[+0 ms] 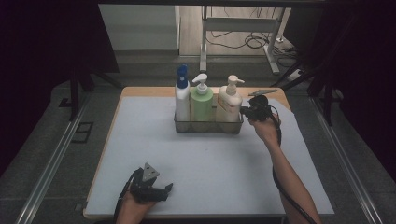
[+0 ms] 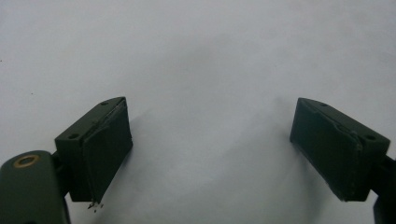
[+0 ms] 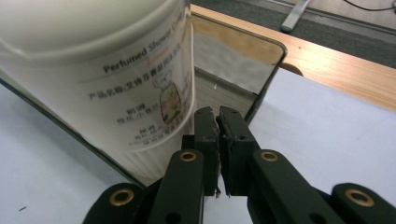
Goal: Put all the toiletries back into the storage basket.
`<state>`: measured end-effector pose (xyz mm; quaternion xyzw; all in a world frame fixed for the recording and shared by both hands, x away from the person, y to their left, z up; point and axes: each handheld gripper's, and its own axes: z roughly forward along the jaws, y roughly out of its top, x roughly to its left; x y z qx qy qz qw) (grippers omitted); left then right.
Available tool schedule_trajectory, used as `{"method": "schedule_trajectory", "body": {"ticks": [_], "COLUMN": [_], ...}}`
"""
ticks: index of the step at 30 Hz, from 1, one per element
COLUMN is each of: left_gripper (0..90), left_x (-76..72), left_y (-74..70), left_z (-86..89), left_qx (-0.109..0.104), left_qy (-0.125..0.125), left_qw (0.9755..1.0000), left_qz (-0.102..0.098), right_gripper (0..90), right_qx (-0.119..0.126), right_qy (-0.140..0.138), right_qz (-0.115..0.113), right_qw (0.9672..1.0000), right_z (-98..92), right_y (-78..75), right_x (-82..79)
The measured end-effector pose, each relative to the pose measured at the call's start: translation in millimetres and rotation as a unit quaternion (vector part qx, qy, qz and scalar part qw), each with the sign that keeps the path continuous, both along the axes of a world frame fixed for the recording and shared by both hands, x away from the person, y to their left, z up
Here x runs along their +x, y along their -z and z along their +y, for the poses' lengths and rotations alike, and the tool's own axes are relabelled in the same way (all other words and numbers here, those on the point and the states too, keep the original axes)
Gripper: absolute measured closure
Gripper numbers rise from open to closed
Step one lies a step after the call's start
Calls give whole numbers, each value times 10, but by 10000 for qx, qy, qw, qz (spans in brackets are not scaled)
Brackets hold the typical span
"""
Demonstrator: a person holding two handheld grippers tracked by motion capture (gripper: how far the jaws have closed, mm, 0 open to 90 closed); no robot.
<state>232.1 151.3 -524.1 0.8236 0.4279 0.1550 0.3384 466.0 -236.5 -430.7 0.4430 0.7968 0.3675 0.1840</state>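
Clear bin (image 1: 208,127) is holding three pump bottles upright; right gripper (image 1: 246,111) is pinching its end wall, left gripper (image 1: 164,190) is resting spread.

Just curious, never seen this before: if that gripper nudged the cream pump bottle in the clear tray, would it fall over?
Probably not: the cream pump bottle looks broad-based, and the clear tray walls it in. Its glossy plastic may be slippery.

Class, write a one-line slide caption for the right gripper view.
Right gripper, fingers shut on the clear basket rim, beside the cream pump bottle.
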Motion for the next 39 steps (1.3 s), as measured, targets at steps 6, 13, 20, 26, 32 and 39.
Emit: {"method": "schedule_trajectory", "body": {"ticks": [6,13,20,26,32,39], "left_gripper": [124,124,124,124,124,124], "left_x": [-1,0,0,0,0,0], "left_y": [1,0,1,0,0,0], "left_z": [-2,-2,-2,-1,-1,0], "left_qx": [-12,-11,-11,0,1,0], "left_qy": [-3,-5,-4,-1,-3,-1], "left_qw": [10000,10000,10000,10000,10000,10000], "left_qz": [1,2,1,3,2,3], "right_gripper": [881,892,892,891,880,866], "right_qx": [28,82,136,161,136,97], "right_qy": [-12,-1,-46,-102,-187,-231], "right_qz": [21,93,132,191,254,263], "right_qw": [10000,9999,9998,9996,9994,9993], "right_z": [9,23,54,90,157,204], "right_y": [68,130,158,186,223,243], "right_x": [54,73,82,90,99,114]}}
